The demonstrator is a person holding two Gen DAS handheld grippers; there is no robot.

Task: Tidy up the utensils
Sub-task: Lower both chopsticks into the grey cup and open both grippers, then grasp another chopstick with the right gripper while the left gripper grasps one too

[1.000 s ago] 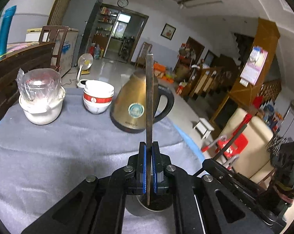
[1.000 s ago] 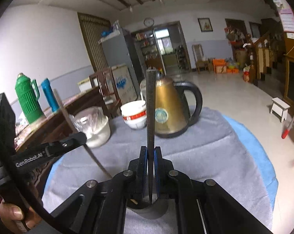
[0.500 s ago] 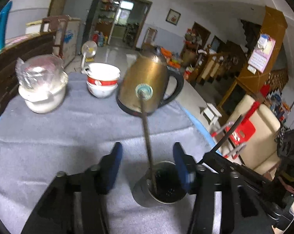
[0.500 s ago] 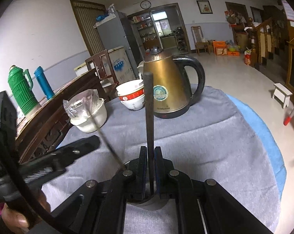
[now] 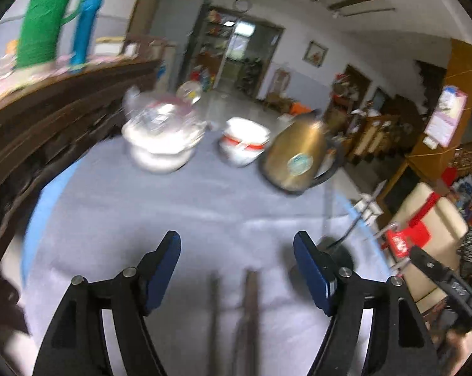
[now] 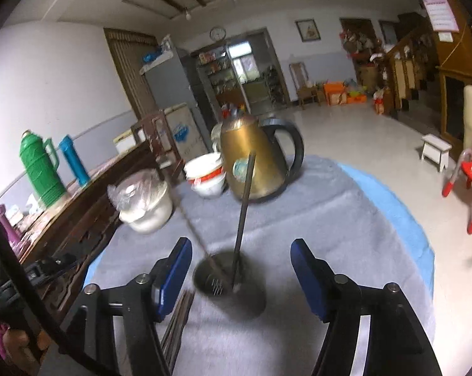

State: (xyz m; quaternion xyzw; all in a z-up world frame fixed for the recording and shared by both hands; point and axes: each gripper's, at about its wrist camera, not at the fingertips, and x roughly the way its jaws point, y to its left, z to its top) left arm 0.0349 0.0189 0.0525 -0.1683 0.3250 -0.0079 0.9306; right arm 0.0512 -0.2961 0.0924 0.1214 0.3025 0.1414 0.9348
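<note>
Utensils (image 6: pixel 243 216): two stand tilted in the metal cup (image 6: pixel 228 282) on the grey-covered surface (image 6: pixel 314 219). More utensils (image 5: pixel 250 307) lie flat beside the cup, apparently not yet sorted. Left hand-held gripper (image 5: pixel 237 269) and right hand-held gripper (image 6: pixel 240 274) both have fingers spread apart, holding nothing.

Round table (image 6: pixel 392 206) under a grey cloth (image 6: pixel 314 219). On it stand a brass kettle (image 6: pixel 254 163), stacked bowls (image 6: pixel 206 175), a wrapped white pot (image 6: pixel 145 206) and a dark utensil cup (image 6: pixel 229 285). Loose chopsticks (image 5: pixel 248 307) lie flat on the cloth.
</note>
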